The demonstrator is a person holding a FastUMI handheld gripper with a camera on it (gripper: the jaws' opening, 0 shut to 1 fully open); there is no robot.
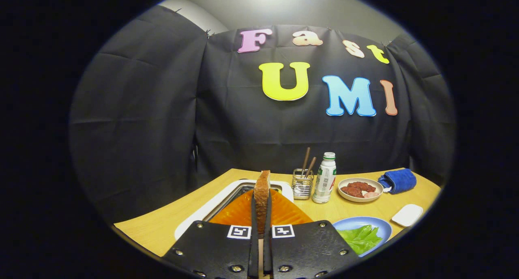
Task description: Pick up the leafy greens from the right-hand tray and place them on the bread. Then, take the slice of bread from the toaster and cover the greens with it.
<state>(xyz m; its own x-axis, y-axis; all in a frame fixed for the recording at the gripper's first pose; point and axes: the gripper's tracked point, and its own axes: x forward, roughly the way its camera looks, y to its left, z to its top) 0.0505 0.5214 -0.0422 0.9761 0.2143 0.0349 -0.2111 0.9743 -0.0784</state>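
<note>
The gripper point(261, 226) is clenched on a slice of bread point(262, 192), which stands upright on edge between the two fingers, both of them pressing against its flat faces. The slice is held directly above the orange toaster point(243, 214), which sits on a white tray point(190, 222) on the wooden table point(170, 214). To the right of the fingers lies a blue plate point(383, 226) carrying the leafy greens point(360, 237); the bottom slice under the greens cannot be made out from this view. By judgement, the step in hand is the transfer of the toasted slice to cover the greens. To do it well, the operator should keep the clamp firm but not crushing, lift until the slice clears the toaster slot, then carry it rightward to a position over the plate. The slice should be rotated from upright to flat before release, lowered until it rests on the greens, and centred so its edges match the stack below. The fingers should part only once the slice is supported, to prevent it tipping or sliding off.
</note>
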